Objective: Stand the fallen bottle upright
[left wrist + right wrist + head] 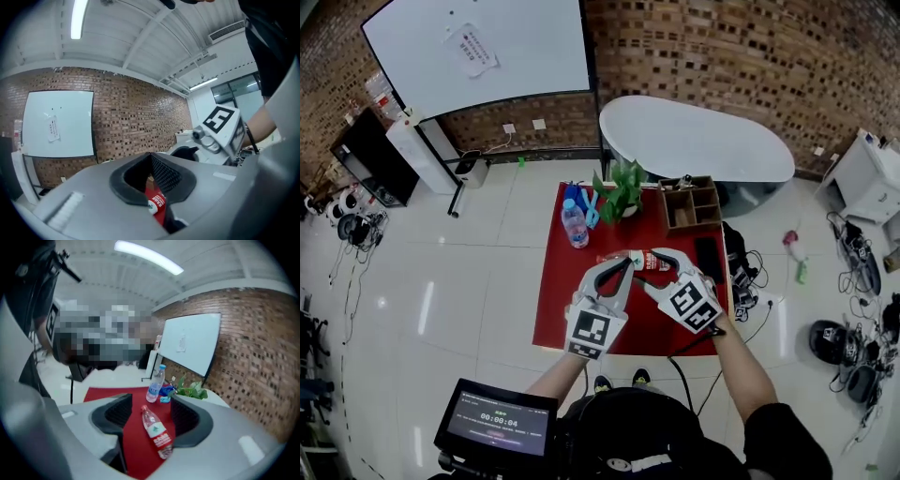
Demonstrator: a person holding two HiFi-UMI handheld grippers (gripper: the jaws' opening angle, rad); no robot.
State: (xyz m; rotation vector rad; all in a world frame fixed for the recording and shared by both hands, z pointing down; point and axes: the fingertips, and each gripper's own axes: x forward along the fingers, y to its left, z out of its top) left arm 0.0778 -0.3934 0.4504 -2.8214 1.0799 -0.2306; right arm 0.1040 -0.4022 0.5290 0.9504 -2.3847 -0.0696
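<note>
Bottle point(155, 430) is seen lying on its side on the red table point(567, 314), cap end toward the upright bottle point(575, 223) and plant point(619, 192), label end nearer the person. It is judged a light, thin-walled plastic thing: likely to roll, to dent if squeezed hard, smooth enough to slip. It is best taken across the labelled middle or just above it, so it can be swung up onto its base. Right gripper point(654, 269) is held with jaws spread wide, the bottle framed between them but not touched, nothing gripped; it is pitched down at the table from an outstretched forearm at lower right. Left gripper point(624, 265) is held roughly level just beside it, near the cap end, jaws drawn together on nothing, the red label glimpsed only through the gap below them
</note>
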